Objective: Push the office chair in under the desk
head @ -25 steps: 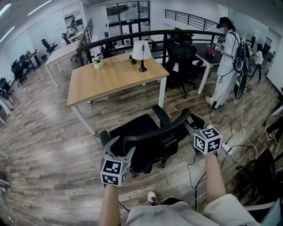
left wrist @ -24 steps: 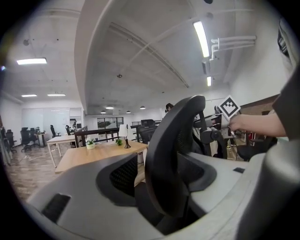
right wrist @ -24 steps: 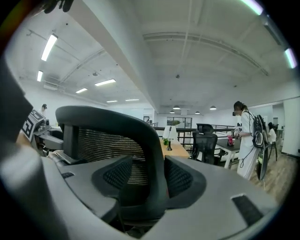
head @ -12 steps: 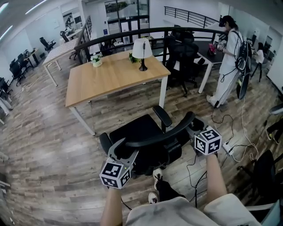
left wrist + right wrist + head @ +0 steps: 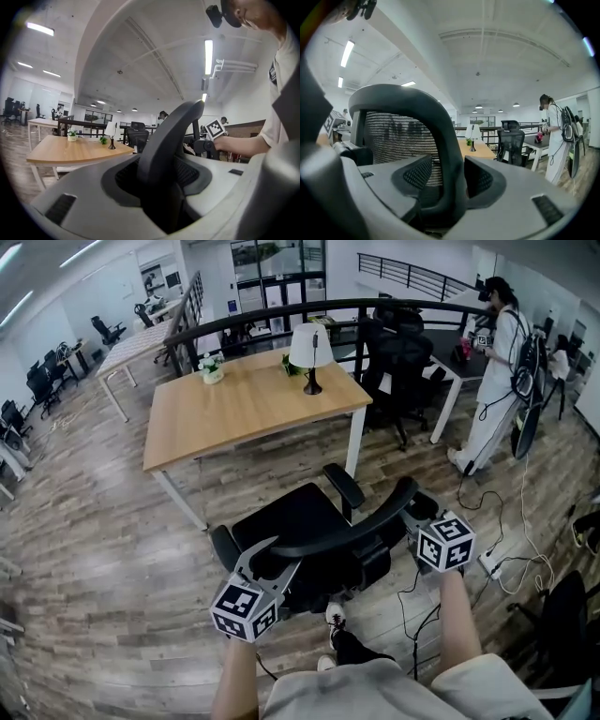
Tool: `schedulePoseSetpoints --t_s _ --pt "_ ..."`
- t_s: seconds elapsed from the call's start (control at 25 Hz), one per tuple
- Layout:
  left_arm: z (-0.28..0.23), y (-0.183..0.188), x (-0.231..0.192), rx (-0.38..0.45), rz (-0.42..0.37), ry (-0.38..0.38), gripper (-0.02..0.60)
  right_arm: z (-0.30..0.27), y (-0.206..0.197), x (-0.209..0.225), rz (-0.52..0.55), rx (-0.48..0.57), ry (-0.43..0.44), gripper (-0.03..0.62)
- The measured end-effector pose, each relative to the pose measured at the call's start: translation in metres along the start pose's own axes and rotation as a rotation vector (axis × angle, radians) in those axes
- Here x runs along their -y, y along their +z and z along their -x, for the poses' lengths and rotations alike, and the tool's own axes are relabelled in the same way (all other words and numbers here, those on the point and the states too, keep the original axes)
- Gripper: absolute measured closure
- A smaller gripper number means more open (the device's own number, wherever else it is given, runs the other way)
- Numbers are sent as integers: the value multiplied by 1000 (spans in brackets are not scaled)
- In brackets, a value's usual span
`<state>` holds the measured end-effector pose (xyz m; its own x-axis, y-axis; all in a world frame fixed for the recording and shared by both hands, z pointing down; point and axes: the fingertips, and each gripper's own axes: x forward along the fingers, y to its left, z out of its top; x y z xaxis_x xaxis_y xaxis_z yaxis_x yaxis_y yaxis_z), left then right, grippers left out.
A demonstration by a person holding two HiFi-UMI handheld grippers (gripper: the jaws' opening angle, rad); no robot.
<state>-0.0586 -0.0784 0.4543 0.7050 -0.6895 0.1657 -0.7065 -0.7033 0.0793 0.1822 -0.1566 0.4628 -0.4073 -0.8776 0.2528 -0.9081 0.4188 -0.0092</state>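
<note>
A black mesh office chair (image 5: 300,526) stands on the wood floor just short of the wooden desk (image 5: 244,404), its seat facing the desk. The curved backrest rim (image 5: 352,521) runs between my two grippers. My left gripper (image 5: 274,557) sits at the rim's left end; its jaws have just been closing, and the rim (image 5: 164,140) now fills the gap between the pads. At the rim's right end is my right gripper (image 5: 413,513). In the right gripper view it (image 5: 445,183) clamps the rim (image 5: 440,140), with the mesh to the left.
On the desk stand a white lamp (image 5: 312,352) and a small plant (image 5: 211,368). Another black chair (image 5: 398,357) is behind the desk's right end, with a person (image 5: 502,371) further right. Cables and a power strip (image 5: 492,563) lie on the floor to my right.
The chair and both grippers have shifted a little toward the desk. My left jaws have narrowed round the rim. A shoe has stepped forward under the chair's back.
</note>
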Motion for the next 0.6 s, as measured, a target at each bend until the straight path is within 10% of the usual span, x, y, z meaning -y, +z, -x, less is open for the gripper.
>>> schedulePoseSetpoints --t_s 0.6 --pt "-32 3 -52 -74 14 -74 403 -98 12 18 54 7 313 326"
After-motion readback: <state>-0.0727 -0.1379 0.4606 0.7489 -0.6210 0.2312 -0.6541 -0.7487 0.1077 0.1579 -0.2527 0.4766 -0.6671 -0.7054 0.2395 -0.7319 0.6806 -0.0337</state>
